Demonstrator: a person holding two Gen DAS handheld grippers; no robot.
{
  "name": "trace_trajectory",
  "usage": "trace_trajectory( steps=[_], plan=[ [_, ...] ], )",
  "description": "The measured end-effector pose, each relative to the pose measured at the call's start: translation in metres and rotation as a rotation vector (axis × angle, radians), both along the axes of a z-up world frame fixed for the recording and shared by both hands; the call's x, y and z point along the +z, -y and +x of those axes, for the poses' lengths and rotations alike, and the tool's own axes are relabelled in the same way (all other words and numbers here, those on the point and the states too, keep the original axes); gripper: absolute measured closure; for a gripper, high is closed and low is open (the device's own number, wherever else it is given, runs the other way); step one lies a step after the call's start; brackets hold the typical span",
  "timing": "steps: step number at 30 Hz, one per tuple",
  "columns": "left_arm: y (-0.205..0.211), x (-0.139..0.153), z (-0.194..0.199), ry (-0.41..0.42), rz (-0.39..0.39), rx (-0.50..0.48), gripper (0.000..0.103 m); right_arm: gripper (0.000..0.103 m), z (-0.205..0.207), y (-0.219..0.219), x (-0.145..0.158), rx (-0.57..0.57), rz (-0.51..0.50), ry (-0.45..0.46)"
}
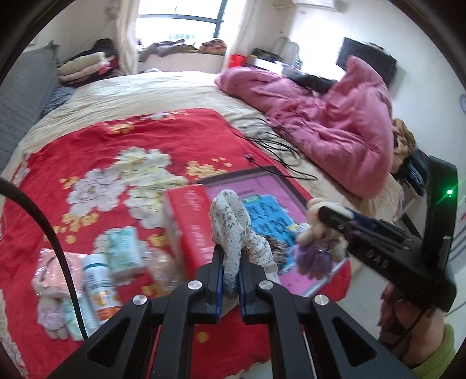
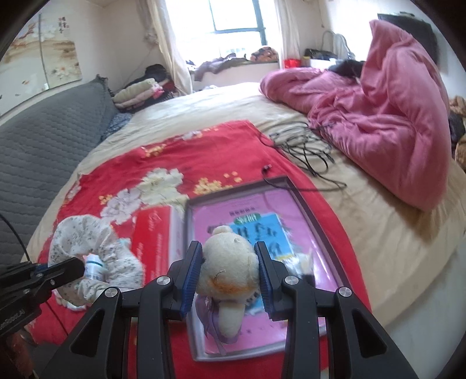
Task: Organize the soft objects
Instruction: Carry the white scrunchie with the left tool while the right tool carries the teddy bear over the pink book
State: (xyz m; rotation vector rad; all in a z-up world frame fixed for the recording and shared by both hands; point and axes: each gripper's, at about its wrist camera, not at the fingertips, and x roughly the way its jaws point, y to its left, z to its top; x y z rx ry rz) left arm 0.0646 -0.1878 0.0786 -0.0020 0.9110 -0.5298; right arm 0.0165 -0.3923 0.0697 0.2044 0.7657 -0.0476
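Two grips: left hand-held gripper (image 1: 231, 259) pinches floral cloth (image 1: 233, 230); right hand-held gripper (image 2: 230, 271) clamps teddy bear (image 2: 225, 268).
Advice: lower both gently onto tray (image 2: 303, 204).

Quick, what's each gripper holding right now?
Left gripper: closed on the white floral fabric scrunchie.
Right gripper: closed on the cream plush teddy bear.

A: Where does the light come from?
B: Daylight through the far window (image 2: 237, 26), which is blown out to white; the room is bright, the shadows soft.
A: Is it sharp?
B: Not near the lens. The plush bear (image 2: 228, 269) and the tray (image 2: 294, 186) are blurred in both views.
A: And the edges?
B: Fisheye bending, with dark corners around each round picture
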Motion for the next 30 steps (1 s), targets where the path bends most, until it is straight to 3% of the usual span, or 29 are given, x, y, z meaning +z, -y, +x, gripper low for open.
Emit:
trace_trajectory(
  steps=[14, 24, 30],
  plan=[
    [0.082, -0.042, 0.003, -0.065, 0.061, -0.117, 0.095, 0.065, -0.007, 0.04, -0.034, -0.052, 0.031, -0.043],
    [0.104, -0.068, 0.007, -0.101, 0.088, -0.157, 0.095, 0.065, -0.002, 0.054, -0.055, -0.058, 0.074, -0.067],
    [0.111, -0.079, 0.005, -0.111, 0.111, -0.176, 0.095, 0.065, 0.004, 0.049, -0.069, -0.034, 0.038, -0.105]
  ],
)
